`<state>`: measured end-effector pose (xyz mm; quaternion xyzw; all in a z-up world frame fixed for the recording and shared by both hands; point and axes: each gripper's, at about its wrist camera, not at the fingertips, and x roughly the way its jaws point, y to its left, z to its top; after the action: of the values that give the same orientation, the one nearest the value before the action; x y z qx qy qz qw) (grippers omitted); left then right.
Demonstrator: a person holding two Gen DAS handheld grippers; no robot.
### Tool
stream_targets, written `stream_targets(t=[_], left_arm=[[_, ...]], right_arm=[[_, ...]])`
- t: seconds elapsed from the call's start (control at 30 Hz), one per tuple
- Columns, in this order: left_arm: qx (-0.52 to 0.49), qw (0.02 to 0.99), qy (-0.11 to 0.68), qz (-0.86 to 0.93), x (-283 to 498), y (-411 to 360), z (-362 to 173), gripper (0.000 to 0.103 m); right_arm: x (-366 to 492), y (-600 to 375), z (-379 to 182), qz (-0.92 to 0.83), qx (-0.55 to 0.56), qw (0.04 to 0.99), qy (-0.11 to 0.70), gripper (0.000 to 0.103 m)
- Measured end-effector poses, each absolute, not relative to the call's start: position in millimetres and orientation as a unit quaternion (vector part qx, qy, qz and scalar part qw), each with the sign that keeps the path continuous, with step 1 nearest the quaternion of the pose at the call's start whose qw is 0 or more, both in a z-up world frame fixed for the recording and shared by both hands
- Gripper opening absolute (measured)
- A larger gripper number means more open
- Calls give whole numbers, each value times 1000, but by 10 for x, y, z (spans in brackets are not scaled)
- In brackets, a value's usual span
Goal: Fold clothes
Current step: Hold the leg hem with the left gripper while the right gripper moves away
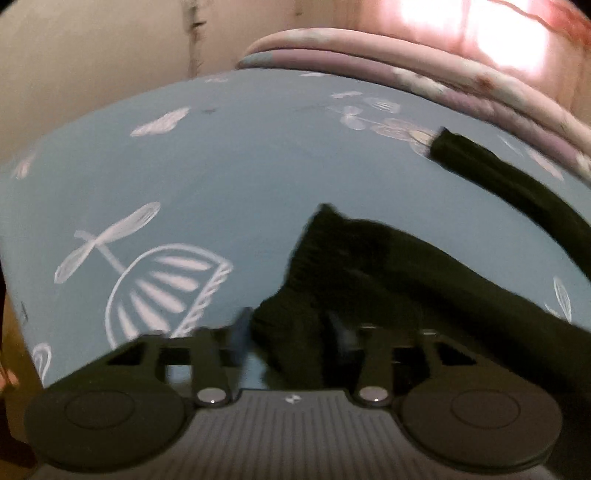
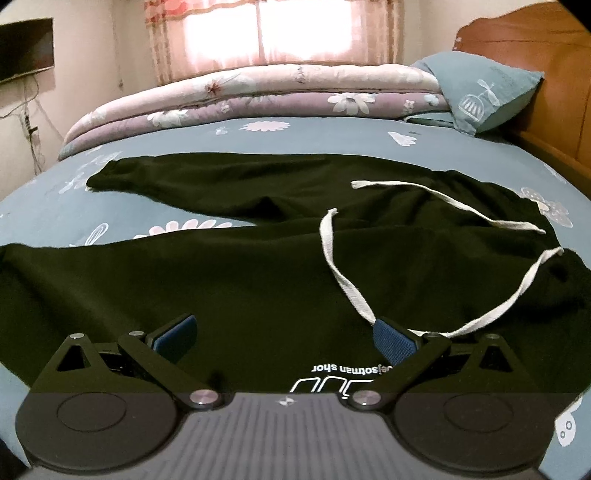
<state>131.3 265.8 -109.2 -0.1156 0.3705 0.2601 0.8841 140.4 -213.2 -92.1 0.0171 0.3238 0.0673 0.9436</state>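
On the far left of the right wrist view, a dark screen [image 2: 26,48] hangs on the wall, with cables below it. A pair of black trousers [image 2: 258,266] lies spread across the blue patterned bed sheet [image 2: 55,206], one leg reaching toward the left edge of the bed, the other stretched behind it. At the back, a folded floral quilt [image 2: 258,96] runs along the bed under a bright curtained window [image 2: 273,29]. The right gripper [image 2: 284,338] hovers over the trousers near the waist, its jaws standing wide with nothing between them. A white drawstring [image 2: 343,266] loops over the cloth, passing just beside the right-hand blue pad [image 2: 393,341]. Further right, a blue pillow [image 2: 480,88] leans against the wooden headboard [image 2: 546,74].

In the blurred left wrist view, the left gripper [image 1: 290,328] has its jaws drawn narrow, pinching a bunched cuff of one black trouser leg [image 1: 388,266] lifted off the sheet. The other leg's end [image 1: 480,162] lies further right.
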Motion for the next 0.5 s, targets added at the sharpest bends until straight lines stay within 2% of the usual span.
stream_targets(t=[0.2, 0.5], left_arm=[[-128, 878, 373, 272, 1192, 2698, -913, 18], [-150, 861, 393, 286, 902, 2890, -869, 19]], right_arm=[[1380, -2166, -878, 64, 19, 947, 315, 103], [1378, -2218, -868, 64, 28, 946, 317, 103]])
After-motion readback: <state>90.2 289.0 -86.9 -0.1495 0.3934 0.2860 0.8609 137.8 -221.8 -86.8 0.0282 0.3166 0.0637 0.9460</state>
